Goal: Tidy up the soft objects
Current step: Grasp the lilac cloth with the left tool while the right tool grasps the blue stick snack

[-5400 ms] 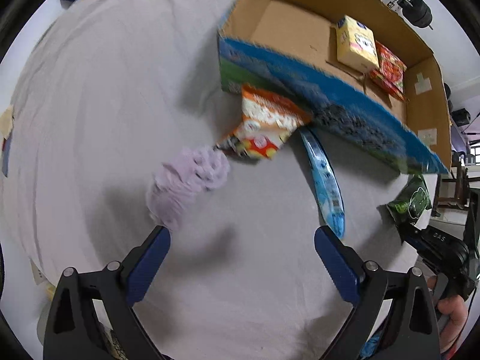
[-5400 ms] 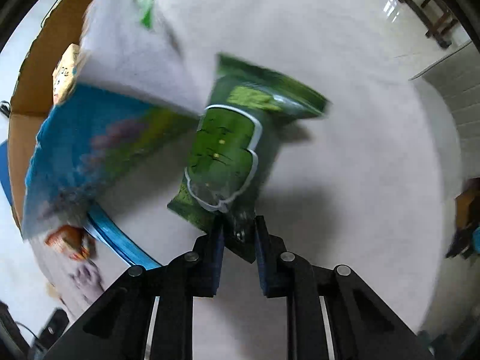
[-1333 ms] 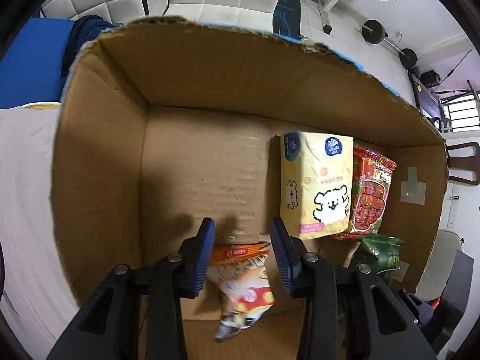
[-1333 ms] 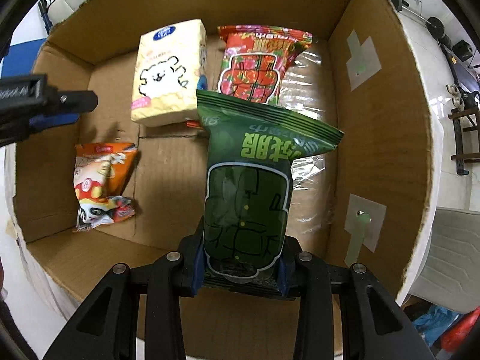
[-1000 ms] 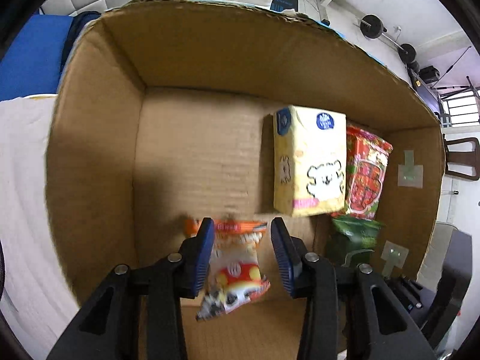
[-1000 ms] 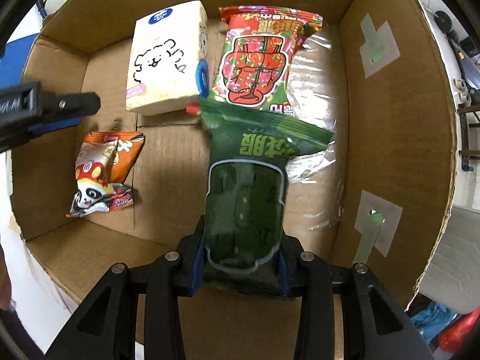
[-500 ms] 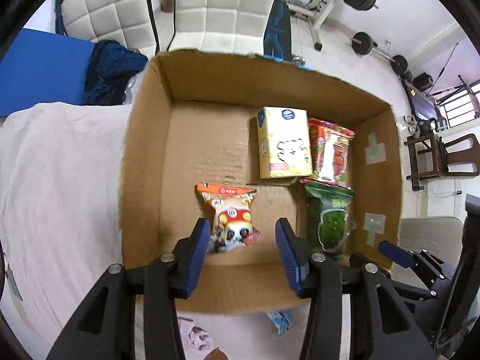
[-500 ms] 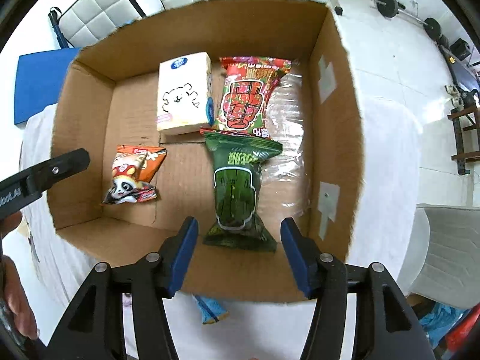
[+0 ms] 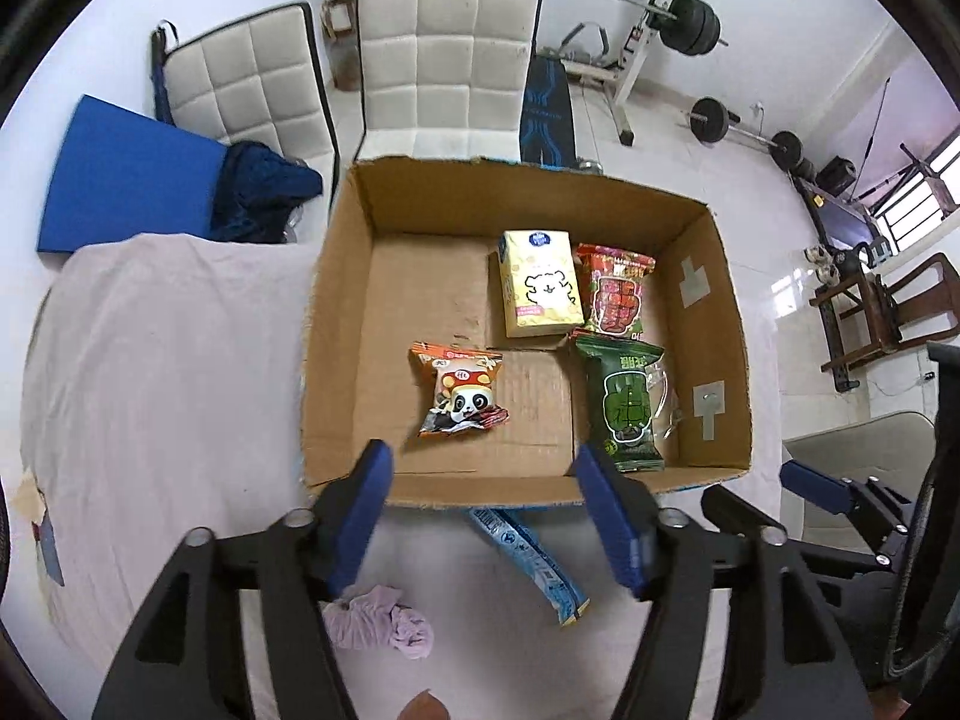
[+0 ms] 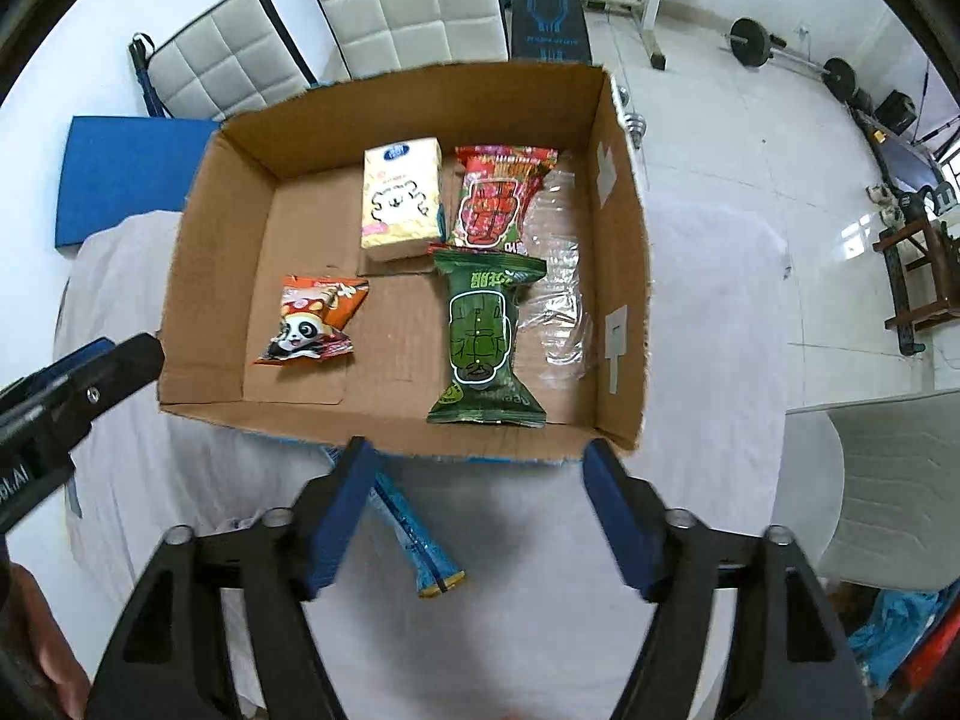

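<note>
A cardboard box (image 9: 336,324) (image 10: 198,276) stands on the white-covered table. Inside lie an orange panda snack bag (image 9: 459,393) (image 10: 309,327), a green snack bag (image 9: 627,405) (image 10: 483,339), a yellow tissue pack (image 9: 540,291) (image 10: 402,198) and a red snack bag (image 9: 618,300) (image 10: 498,204). My left gripper (image 9: 483,516) is open and empty, high above the box's near wall. My right gripper (image 10: 480,516) is open and empty, also above the near wall. A blue packet (image 9: 528,558) (image 10: 414,534) and a lilac cloth (image 9: 378,627) lie on the table before the box.
Clear plastic film (image 10: 558,294) lies in the box's right side. White padded chairs (image 9: 444,72) and a blue mat (image 9: 126,174) stand behind the table. Gym weights (image 9: 690,18) and a wooden chair (image 9: 882,312) are on the floor to the right.
Both grippers let go of their snack bags in the box, opened wider and rose up and back. The orange and green bags now lie on the box floor.
</note>
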A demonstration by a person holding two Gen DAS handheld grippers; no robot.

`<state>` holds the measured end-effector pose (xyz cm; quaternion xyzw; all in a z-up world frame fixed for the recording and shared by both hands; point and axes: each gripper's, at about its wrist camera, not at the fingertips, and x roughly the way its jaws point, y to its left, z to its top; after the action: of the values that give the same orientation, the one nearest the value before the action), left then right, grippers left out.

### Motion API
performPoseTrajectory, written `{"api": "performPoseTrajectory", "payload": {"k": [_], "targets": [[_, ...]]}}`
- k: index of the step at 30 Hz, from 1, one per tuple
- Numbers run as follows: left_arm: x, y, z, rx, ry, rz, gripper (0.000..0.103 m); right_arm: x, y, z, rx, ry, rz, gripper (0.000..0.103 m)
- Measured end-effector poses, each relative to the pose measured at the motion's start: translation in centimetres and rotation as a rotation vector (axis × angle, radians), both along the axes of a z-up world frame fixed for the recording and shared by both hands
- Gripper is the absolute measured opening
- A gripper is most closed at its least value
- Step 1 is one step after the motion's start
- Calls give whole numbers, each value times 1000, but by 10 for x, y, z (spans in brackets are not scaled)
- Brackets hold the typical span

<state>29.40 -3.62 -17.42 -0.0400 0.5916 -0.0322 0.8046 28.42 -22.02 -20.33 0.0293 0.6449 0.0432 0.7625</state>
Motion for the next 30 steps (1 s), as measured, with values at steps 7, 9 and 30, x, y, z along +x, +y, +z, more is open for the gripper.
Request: {"api": "performPoseTrajectory", "payload": {"k": [7, 9, 30], "targets": [[-21, 1, 20, 29, -78, 28, 99, -24, -2, 28, -21, -85, -16, 95], [-28, 1, 26, 36, -103, 37, 101, -30, -3, 35, -34, -107, -22, 96], [-85, 43, 11, 12, -72, 196, 103, -70, 16, 40, -25, -119, 39, 103]]}}
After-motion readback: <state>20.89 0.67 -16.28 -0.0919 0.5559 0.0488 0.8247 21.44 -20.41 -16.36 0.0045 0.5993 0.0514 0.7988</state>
